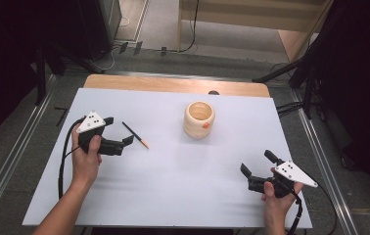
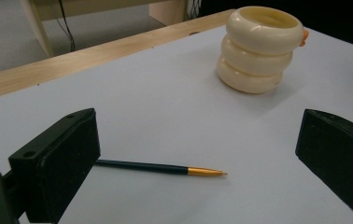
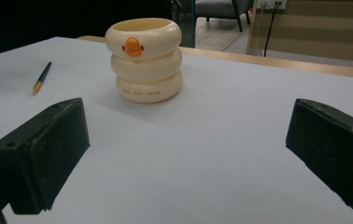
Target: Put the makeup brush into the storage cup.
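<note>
White table (image 1: 173, 186) on grey floor (image 1: 21, 122); pen (image 1: 135, 134) lies by cream holder (image 1: 199, 119)

- Small brown lettering is printed on the bottom ring of the cream three-ring stacked holder (image 3: 144, 58); roughly "ONE JUST SWAN", too small to be confirmed.
- No other text can be read.

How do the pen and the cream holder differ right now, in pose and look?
The pen lies flat on the table; the holder stands upright, mouth open upward. The pen is thin, dark, with a gold tip; the holder is squat, cream, three stacked rings with an orange beak. The pen lies at the open left gripper; the holder stands apart from both grippers. Neither is gripped.
</note>
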